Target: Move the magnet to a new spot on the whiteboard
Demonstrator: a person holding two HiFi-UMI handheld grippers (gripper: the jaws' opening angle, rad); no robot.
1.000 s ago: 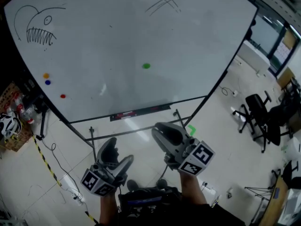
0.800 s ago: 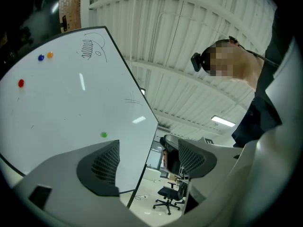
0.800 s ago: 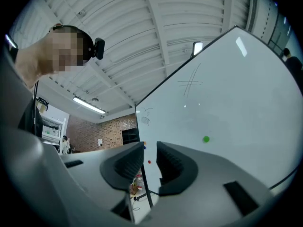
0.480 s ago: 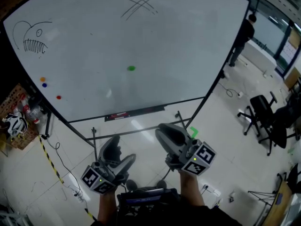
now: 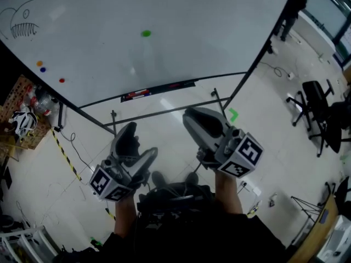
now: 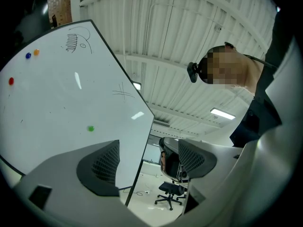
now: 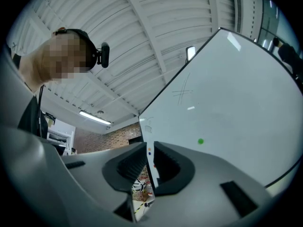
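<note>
Whiteboard bearing green magnet, orange magnet, blue magnet, red magnet

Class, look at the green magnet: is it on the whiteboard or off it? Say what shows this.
On. The green magnet sits on the whiteboard face, far from the three small magnets near its left edge.

Bright, even indoor light here, pouring down from strip lamps on the ribbed ceiling, and they leave pale streaks of glare on the whiteboard and a soft shine on the floor. Shadows are faint. All three views bulge hard at the edges and fall off into black corners, the head view a touch soft.
</note>
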